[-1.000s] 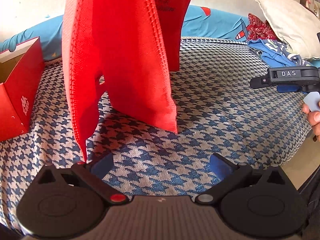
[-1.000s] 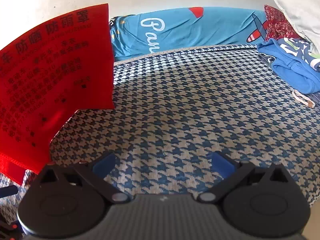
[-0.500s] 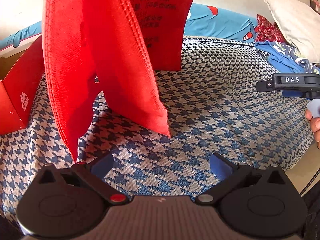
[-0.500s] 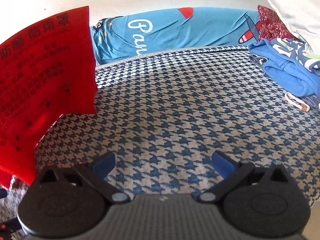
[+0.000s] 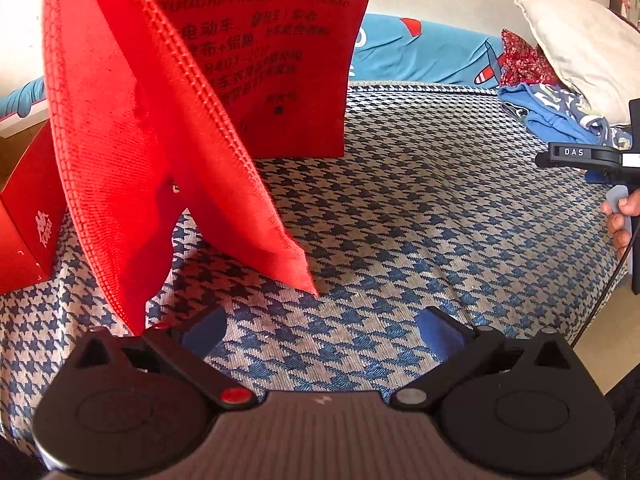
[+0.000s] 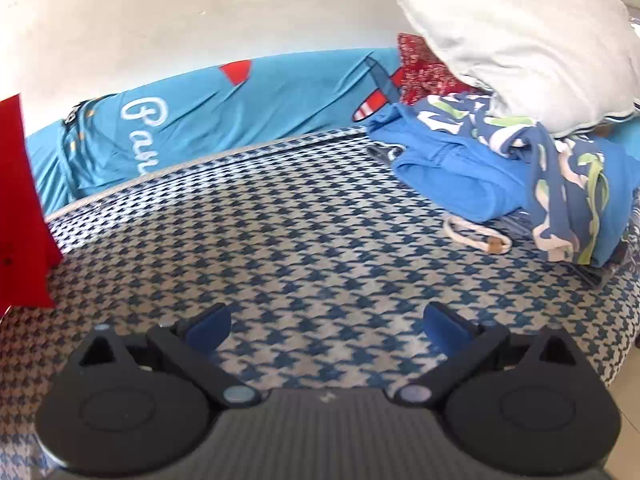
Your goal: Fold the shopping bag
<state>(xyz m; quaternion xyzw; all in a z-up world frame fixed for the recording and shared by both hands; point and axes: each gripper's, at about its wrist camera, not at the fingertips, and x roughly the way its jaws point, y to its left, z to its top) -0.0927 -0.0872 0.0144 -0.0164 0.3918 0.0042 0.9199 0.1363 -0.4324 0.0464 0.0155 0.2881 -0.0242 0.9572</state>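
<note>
Left wrist view: red non-woven fabric shopping bag w/ black print (image 5: pixel 168 128) fills upper left, hanging, tip near left finger.
Left gripper (image 5: pixel 320 334): spread wide, nothing between fingers, over blue-white houndstooth bed cover (image 5: pixel 420 220).
Right wrist view: bag (image 6: pixel 24 216) only at left edge.
Right gripper (image 6: pixel 326 330): released, gripping nothing; white pillow (image 6: pixel 520 40) upper right.
</note>
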